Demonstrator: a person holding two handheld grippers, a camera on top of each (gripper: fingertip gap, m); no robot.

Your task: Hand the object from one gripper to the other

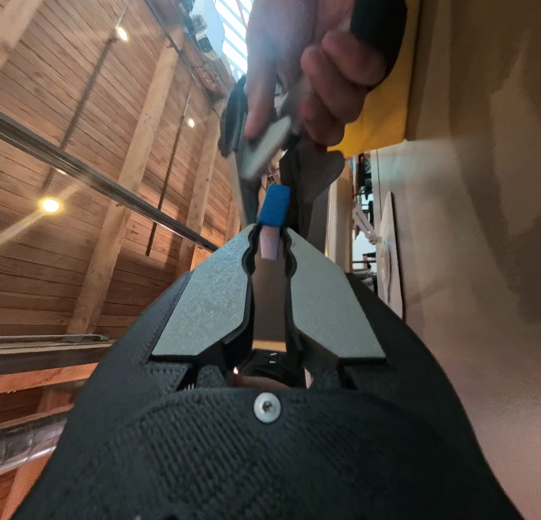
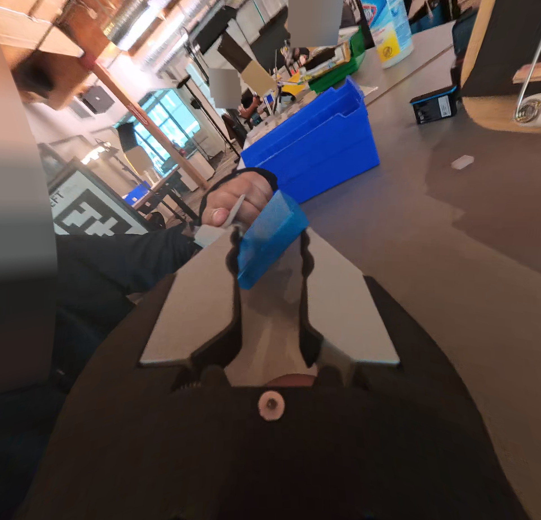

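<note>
The object is a small block with a blue sleeve (image 1: 273, 204) and a pale pink end. My left gripper (image 1: 270, 233) is shut on it at the fingertips and points up towards the ceiling. In the right wrist view the same block (image 2: 263, 251) looks blue and blurred, and lies tilted between the spread fingers of my right gripper (image 2: 269, 239). It is close to the left finger, and I cannot tell whether it touches. A hand (image 2: 240, 198) holds the left gripper just beyond it. In the left wrist view, a hand (image 1: 336, 81) holds the right gripper above the block.
A blue plastic bin (image 2: 316, 145) stands on the grey table (image 2: 439, 213) behind the grippers. A small black box (image 2: 434, 110), a white bottle (image 2: 392, 28) and a green tray (image 2: 336, 72) stand farther back. Wooden ceiling beams (image 1: 117, 213) fill the left wrist view. Left and right tips are no more than a few centimetres apart.
</note>
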